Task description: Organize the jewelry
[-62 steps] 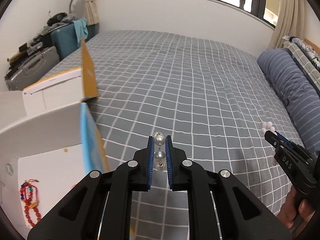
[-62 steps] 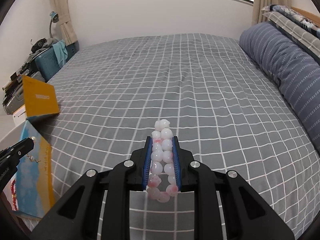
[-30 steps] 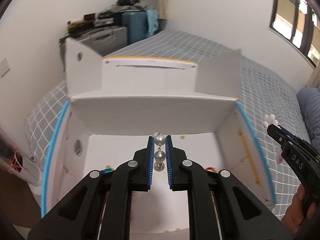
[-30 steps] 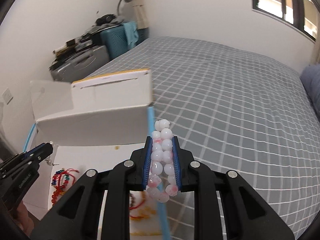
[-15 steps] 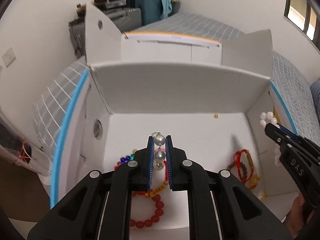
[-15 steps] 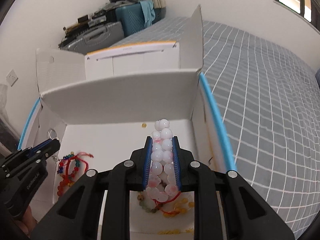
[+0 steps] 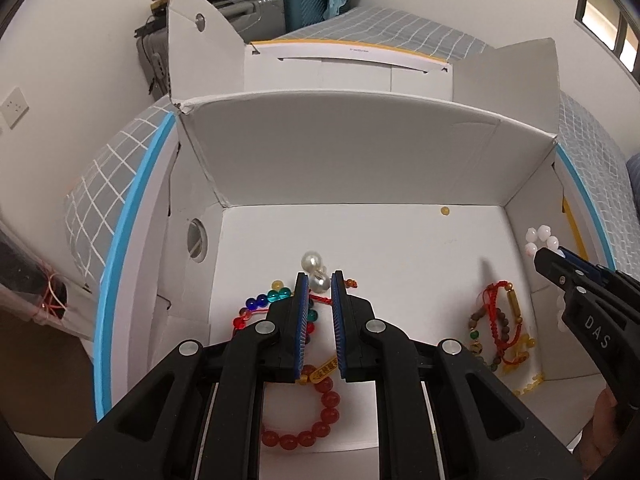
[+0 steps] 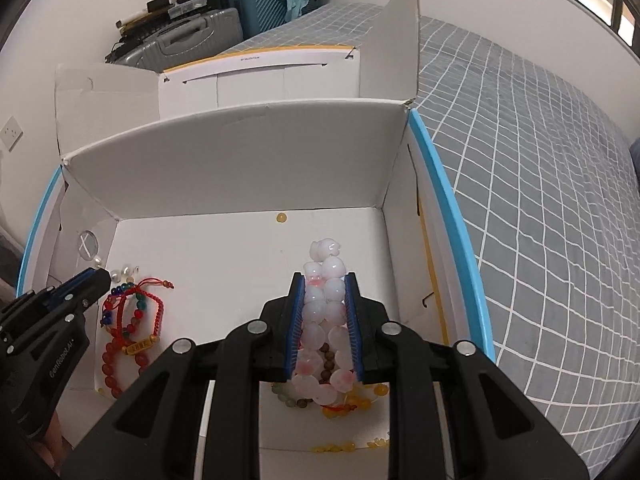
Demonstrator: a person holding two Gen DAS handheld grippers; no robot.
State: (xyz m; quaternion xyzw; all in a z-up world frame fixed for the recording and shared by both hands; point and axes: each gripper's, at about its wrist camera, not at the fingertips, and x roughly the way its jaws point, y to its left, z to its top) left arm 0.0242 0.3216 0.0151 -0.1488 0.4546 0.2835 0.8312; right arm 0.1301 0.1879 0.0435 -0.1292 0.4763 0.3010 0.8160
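Observation:
A white cardboard box (image 7: 360, 168) with open flaps sits on the bed; it also shows in the right wrist view (image 8: 240, 168). My left gripper (image 7: 319, 280) is open over the box floor. The pearl earring (image 7: 314, 268) lies just past its fingertips, loose from the pads. My right gripper (image 8: 325, 280) is shut on a white-pink bead bracelet (image 8: 324, 308) and holds it above the box's right half. Red and coloured bead bracelets (image 7: 296, 420) lie on the left of the floor, and others (image 7: 500, 332) on the right.
A single yellow bead (image 7: 444, 211) lies by the back wall of the box. The grey checked bedspread (image 8: 540, 160) spreads to the right. Suitcases (image 8: 224, 12) stand against the wall behind the box.
Both grippers moved lower into the box. My left gripper has opened and let the pearl earring go onto the box floor. The right gripper still holds the bracelet.

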